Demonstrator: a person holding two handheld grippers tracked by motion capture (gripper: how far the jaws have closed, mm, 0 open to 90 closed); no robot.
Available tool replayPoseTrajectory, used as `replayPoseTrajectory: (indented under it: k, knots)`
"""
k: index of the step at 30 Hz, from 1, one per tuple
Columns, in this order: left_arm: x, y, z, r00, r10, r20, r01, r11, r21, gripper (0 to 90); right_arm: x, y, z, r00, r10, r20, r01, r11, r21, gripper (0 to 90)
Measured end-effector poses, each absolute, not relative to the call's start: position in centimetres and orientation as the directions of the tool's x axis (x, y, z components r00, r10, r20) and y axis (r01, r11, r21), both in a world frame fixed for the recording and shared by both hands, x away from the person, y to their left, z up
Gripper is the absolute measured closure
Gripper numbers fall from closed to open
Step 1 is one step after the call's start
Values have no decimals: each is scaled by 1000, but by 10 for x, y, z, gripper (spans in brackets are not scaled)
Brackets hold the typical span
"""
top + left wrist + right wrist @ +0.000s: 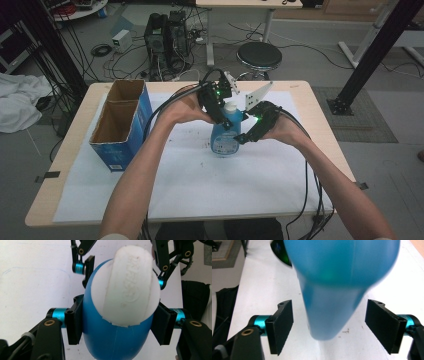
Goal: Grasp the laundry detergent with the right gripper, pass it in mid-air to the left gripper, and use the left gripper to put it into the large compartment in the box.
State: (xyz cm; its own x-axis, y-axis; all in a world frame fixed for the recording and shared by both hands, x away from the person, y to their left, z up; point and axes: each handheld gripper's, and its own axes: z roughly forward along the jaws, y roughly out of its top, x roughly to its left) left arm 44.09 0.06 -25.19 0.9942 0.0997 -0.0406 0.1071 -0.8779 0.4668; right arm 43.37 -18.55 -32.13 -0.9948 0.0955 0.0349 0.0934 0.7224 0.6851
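High view: your left gripper (223,119) pinches the blue plastic bottle with a white cap (226,135) at its upper body, the bottle standing upright on the white-covered worktop (200,175). Your right gripper (245,134) sits low beside the bottle, its pads spread clear of the blue sides. An open blue cardboard box (122,125) stands well apart to the left.

Seen from high above the near table edge, facing twelve o'clock; seen from each gripper, lenses close against the blue plastic bottle with white cap (226,131), shared by all three.
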Motion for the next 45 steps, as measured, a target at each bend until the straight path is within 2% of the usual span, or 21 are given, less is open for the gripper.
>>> replayPoseTrajectory:
  k: [1,2,4,10,21,28,32,34,37,45]
  knots:
    - [441,2,-251,994,105,-41,111,-877,467,370,432,-187,-320,-992,120,47,121,729,673,206]
    - [439,3,-250,992,119,-43,126,-873,472,371,433,-187,-320,-993,107,43,108,732,673,204]
    - [439,5,-247,991,129,-39,132,-871,473,371,430,-187,-320,-987,145,70,155,731,665,126]
    - [436,16,-234,986,165,-32,160,-868,470,371,430,-190,-318,-989,145,36,131,725,676,125]
    - [436,46,-192,961,275,-12,252,-863,437,371,426,-196,-316,-975,223,19,186,762,620,124]
    - [437,83,-154,916,400,5,359,-826,434,371,425,-197,-319,-978,209,-29,152,794,589,124]
    - [437,105,-136,884,467,20,412,-799,438,371,425,-197,-320,-971,235,-36,171,795,582,124]
    - [436,115,-130,867,498,22,439,-784,439,371,427,-198,-320,-976,212,-54,143,805,576,124]
    - [434,132,-121,819,573,9,505,-728,464,371,427,-198,-321,-973,226,-56,152,799,581,124]
    - [431,173,-106,706,708,23,627,-640,444,372,428,-197,-324,-973,221,-71,142,811,567,124]
